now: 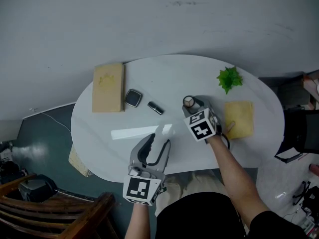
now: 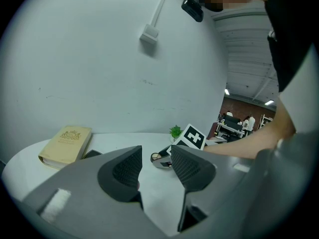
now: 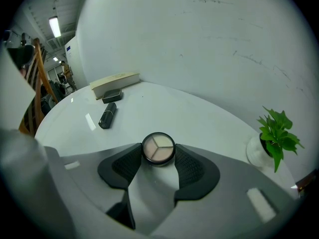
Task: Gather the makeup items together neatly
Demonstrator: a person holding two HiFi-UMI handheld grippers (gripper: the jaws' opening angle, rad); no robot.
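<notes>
The right tongs [image 3: 158, 157] clasp the round compact [image 3: 158, 147], the lipstick [image 1: 155, 108] and square compact [image 1: 133, 98] lie leftward along the counter [image 1: 164, 78], and the left tongs [image 2: 155, 159] gape empty.

the table [image 1: 99, 133] lies bare in front, with lipstick [image 1: 155, 107], compact [image 1: 133, 98] and book [image 1: 108, 87] blocking its far left.

We saw a white oval table [image 1: 164, 78] by a grey wall [image 1: 149, 19]. A wooden chair [image 1: 55, 213] stood nearby
</notes>
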